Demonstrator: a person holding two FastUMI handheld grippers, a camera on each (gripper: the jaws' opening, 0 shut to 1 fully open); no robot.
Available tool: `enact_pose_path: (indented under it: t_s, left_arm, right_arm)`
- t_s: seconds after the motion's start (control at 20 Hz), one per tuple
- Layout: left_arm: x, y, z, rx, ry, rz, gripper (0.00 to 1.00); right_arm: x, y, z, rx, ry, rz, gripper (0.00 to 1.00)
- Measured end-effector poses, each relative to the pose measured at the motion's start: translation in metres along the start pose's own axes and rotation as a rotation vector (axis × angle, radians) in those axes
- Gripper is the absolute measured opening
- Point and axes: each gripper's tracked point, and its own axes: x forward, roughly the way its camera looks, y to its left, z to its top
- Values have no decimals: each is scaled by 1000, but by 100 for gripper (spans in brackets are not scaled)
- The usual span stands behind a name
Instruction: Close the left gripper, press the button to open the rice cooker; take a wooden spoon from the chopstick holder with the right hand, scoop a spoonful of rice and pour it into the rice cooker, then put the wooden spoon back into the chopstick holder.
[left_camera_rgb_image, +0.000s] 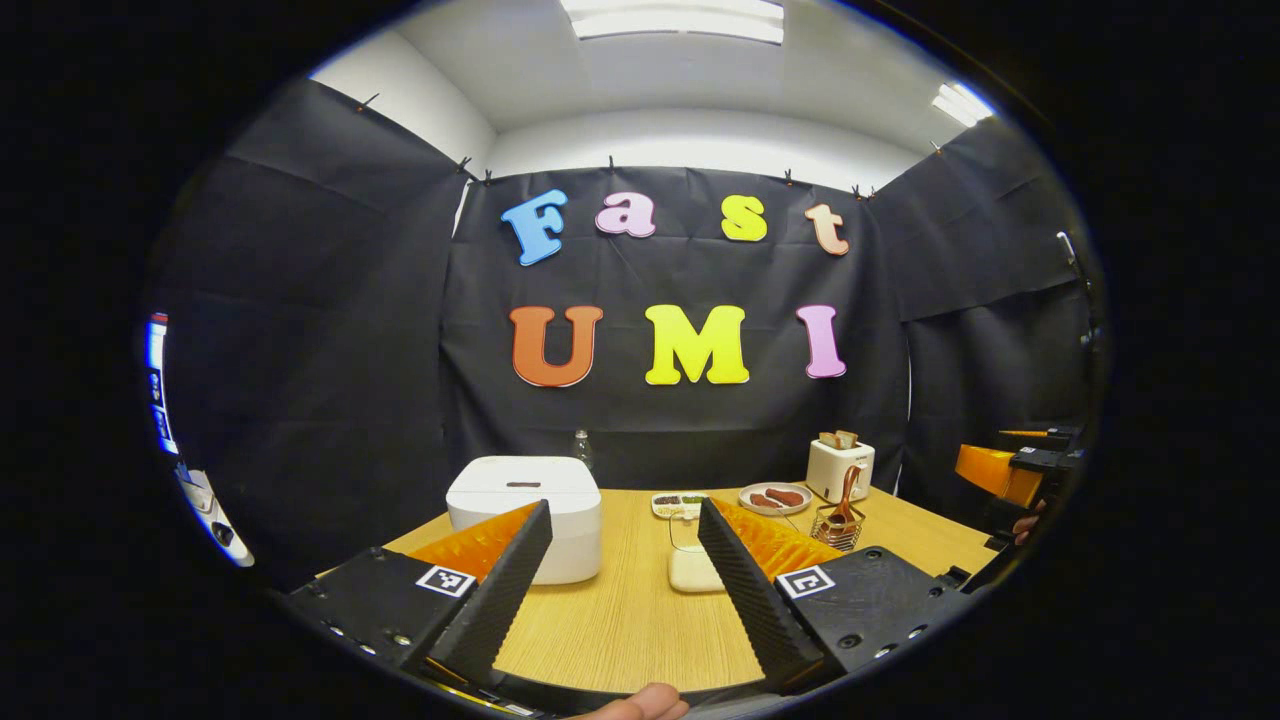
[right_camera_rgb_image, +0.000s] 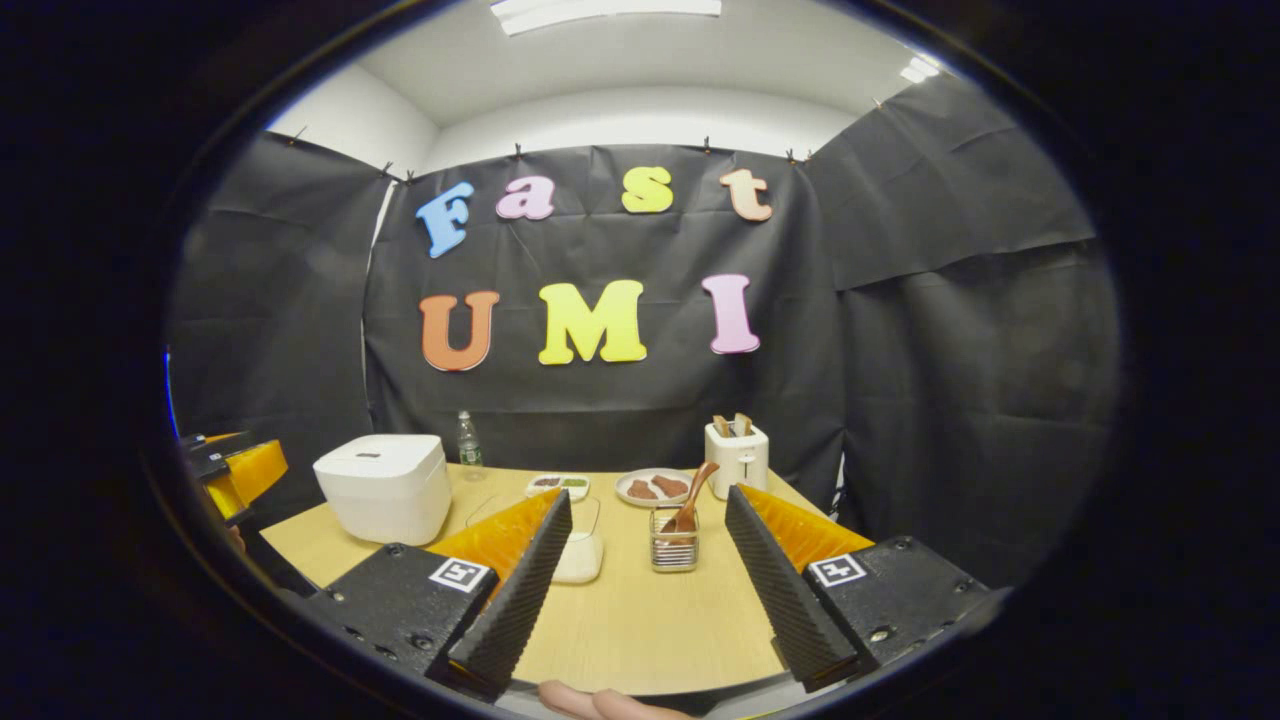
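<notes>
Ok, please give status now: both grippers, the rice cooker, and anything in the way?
Left gripper open, right gripper open, both empty. Rice cooker shut. Wooden spoon in holder. Path clear.

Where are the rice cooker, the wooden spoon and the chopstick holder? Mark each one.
rice cooker (right_camera_rgb_image: 385, 487): right gripper view, front wall of the body.
wooden spoon (right_camera_rgb_image: 695, 492): right gripper view, middle of the handle.
chopstick holder (right_camera_rgb_image: 674, 551): right gripper view, front wire wall.

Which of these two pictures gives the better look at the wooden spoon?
The right gripper view: the wooden spoon stands in the chopstick holder, centred between the fingers. The left gripper view shows the spoon off to the right.
</notes>
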Motion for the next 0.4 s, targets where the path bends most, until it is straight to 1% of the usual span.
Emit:
enact_pose_path:
  t_s: [0.05,0.1,0.15,0.2,0.4]
  left_arm:
    - [0,0,-1,1,2,-2,94]
    - [1,-2,-1,3,7,-6,94]
    - [2,-2,-1,5,8,-4,94]
    - [1,-1,1,7,5,-1,94]
    - [0,-1,6,1,-5,-5,94]
  right_arm:
    - [0,-1,0,-1,0,-3,100]
    - [2,-4,0,3,-1,-7,95]
    - [3,-3,0,5,-1,-5,95]
    - [4,-2,-1,7,1,-2,100]
    - [5,0,0,16,-5,3,100]
